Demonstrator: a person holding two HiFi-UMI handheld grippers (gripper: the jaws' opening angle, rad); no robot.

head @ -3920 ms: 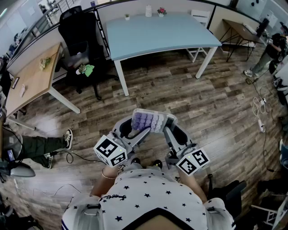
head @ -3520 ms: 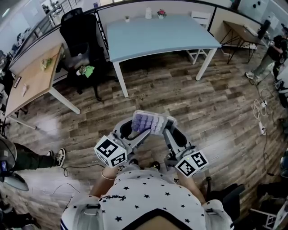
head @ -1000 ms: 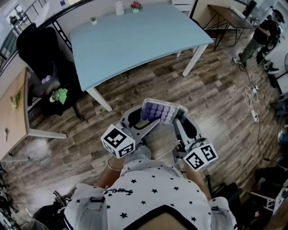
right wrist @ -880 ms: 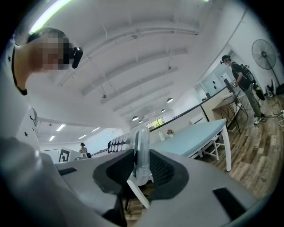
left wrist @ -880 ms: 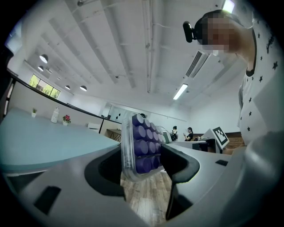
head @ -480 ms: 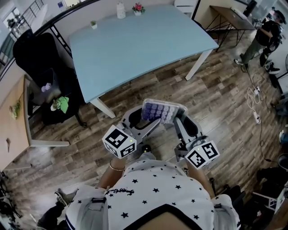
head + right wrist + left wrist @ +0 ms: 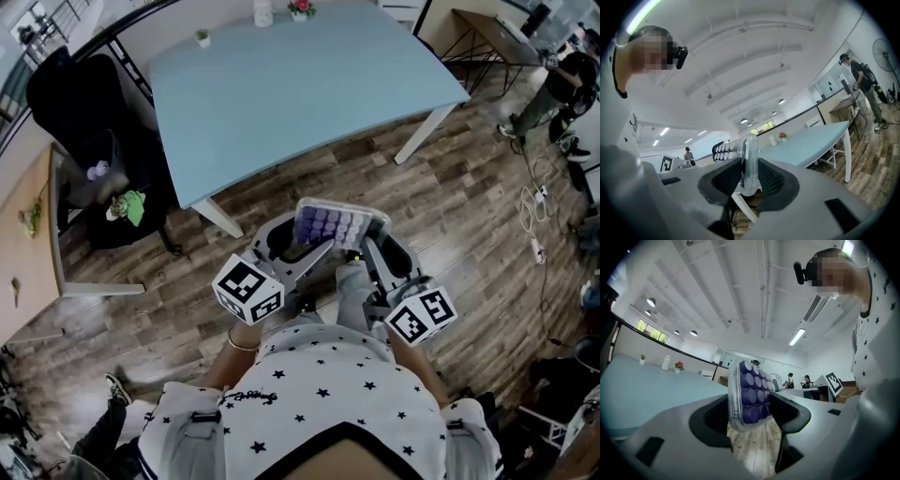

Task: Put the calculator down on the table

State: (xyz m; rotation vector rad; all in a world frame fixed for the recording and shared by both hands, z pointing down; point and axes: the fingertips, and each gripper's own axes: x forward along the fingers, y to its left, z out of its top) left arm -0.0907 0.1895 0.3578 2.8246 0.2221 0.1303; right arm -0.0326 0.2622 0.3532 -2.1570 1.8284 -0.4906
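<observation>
The calculator (image 7: 337, 225), a clear case with rows of round purple keys, hangs in the air over the wood floor, just short of the light blue table (image 7: 309, 84). My left gripper (image 7: 302, 246) is shut on its left end, jaws set wide with the calculator (image 7: 750, 392) standing between the pads. My right gripper (image 7: 380, 246) is shut on its right end. In the right gripper view the calculator (image 7: 750, 159) shows edge-on, pinched between the ribbed pads. Both grippers point level toward the table (image 7: 811, 145).
A black office chair (image 7: 80, 112) stands left of the table, and a wooden desk (image 7: 23, 253) lies further left. A white bottle (image 7: 263, 11), a flower pot (image 7: 302, 7) and a small plant (image 7: 202, 37) sit at the table's far edge. A person (image 7: 553, 89) stands at far right. Cables (image 7: 539, 244) lie on the floor.
Both grippers have carried the calculator forward and the blue table now lies closer. The grip on the calculator looks the same.
</observation>
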